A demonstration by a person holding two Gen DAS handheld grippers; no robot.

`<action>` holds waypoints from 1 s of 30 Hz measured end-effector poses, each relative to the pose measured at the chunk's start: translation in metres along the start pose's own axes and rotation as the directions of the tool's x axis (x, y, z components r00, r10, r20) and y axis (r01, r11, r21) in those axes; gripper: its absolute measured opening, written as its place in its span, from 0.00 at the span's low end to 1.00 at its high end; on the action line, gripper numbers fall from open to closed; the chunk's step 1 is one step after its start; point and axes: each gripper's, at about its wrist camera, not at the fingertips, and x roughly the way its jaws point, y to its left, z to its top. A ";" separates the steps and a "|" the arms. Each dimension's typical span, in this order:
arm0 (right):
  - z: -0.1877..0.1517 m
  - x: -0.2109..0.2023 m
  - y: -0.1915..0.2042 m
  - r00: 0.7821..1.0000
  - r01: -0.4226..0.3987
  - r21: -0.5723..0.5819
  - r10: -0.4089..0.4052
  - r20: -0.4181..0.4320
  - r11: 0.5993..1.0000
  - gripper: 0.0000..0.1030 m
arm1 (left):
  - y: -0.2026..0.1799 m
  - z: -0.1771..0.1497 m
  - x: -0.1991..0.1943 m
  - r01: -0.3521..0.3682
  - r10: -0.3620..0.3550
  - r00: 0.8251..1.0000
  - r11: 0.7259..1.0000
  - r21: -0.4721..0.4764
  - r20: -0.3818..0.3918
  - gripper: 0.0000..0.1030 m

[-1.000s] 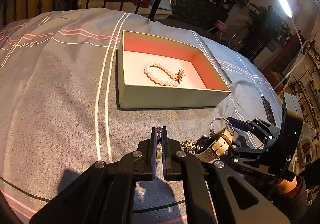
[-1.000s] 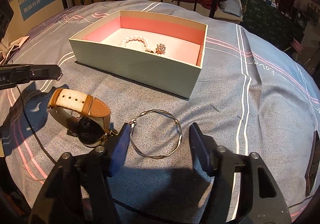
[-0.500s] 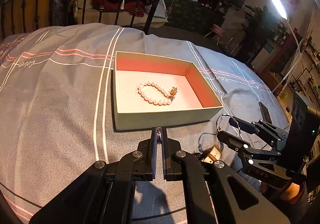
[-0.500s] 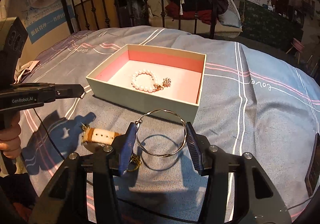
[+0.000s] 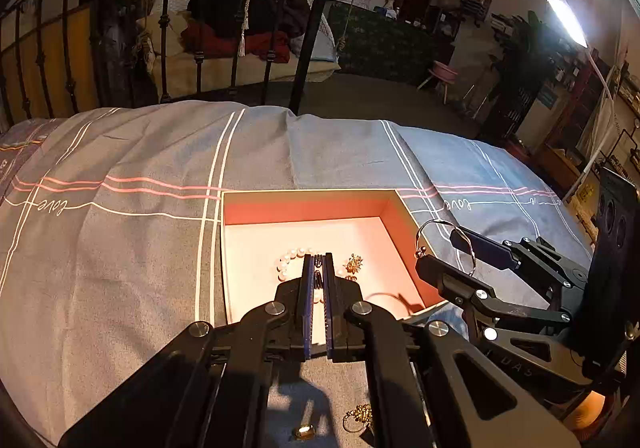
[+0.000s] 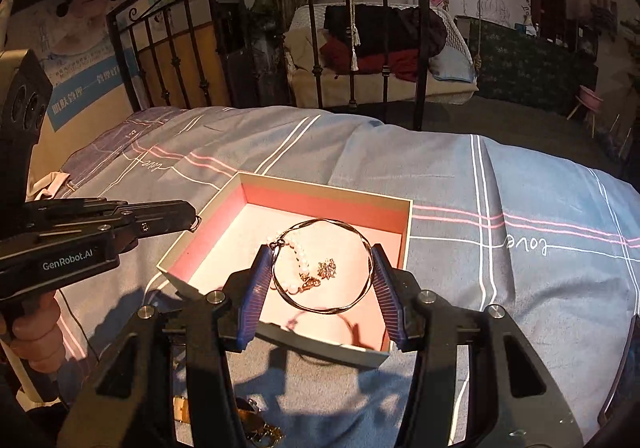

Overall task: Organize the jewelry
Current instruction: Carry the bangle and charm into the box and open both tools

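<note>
An open box [image 5: 304, 192] [image 6: 328, 188] with a pink lining lies on the bed. In it are a pearl bracelet [image 5: 285, 262] [image 6: 301, 258] and a small gold charm [image 5: 354, 263] [image 6: 327, 268]. My right gripper [image 6: 322, 280] [image 5: 440, 254] hangs over the box's near edge, shut on a thin silver bangle [image 6: 320, 310] [image 5: 440, 221] that spans its pads. My left gripper [image 5: 318, 262] [image 6: 193, 219] is over the box's left side, shut on a small metal ring [image 5: 318, 276] [image 6: 196, 226] that peeks from its tips.
A watch with a tan strap [image 6: 182, 408] and gold pieces [image 6: 260, 432] [image 5: 360, 414] lie on the grey striped bedcover [image 5: 120, 248] below the grippers. A black iron bed rail [image 6: 384, 47] stands behind. A person's hand [image 6: 32, 336] holds the left gripper.
Both grippers rose and moved forward from the bedcover to above the box. The bangle came up off the bed in the right gripper. The watch stayed behind on the cover.
</note>
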 end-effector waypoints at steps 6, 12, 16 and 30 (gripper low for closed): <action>0.017 0.019 0.000 1.000 0.022 -0.011 -0.022 -0.001 1.000 0.49 | 0.000 0.023 0.022 -0.016 0.016 1.000 1.000 -0.005 -0.015 0.04; 0.014 0.046 0.003 0.998 0.019 -0.018 -0.020 -0.064 1.000 0.49 | 0.002 0.031 0.054 -0.029 0.028 0.996 0.999 -0.014 -0.079 0.04; 0.007 0.059 -0.003 0.994 0.002 0.010 -0.001 -0.106 1.000 0.49 | 0.006 0.027 0.070 -0.033 0.030 0.992 0.999 -0.026 -0.125 0.04; -0.007 0.082 0.001 0.978 -0.015 -0.006 0.013 -0.208 1.000 0.49 | 0.011 0.014 0.106 -0.078 0.068 0.970 0.996 -0.036 -0.235 0.04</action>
